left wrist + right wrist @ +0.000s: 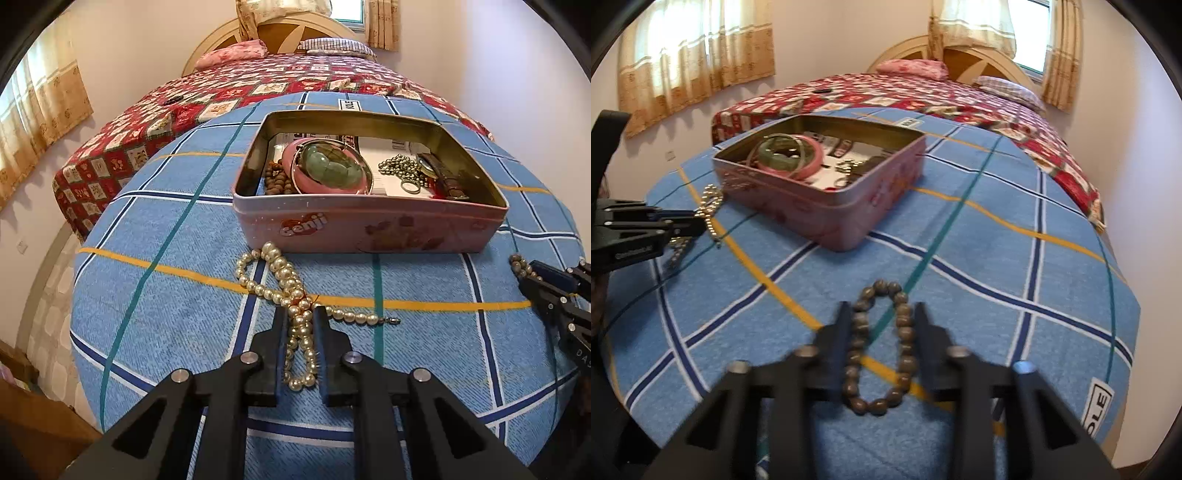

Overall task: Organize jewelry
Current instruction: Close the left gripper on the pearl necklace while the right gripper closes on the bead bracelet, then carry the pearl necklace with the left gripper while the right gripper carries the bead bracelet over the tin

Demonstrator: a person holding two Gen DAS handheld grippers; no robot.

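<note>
A cream pearl necklace (291, 295) lies looped on the blue checked blanket (166, 325) — clamped by the left gripper (300, 314); a brown bead bracelet (882, 347) is pinched by the right gripper (881, 314).

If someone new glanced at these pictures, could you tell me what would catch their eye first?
Probably the open pink tin on the blue checked bedspread, filled with a green bangle, beads and chains. In front of it, the left hand-held gripper closes on a pearl necklace, while the right hand-held gripper flanks a dark bead bracelet.
</note>
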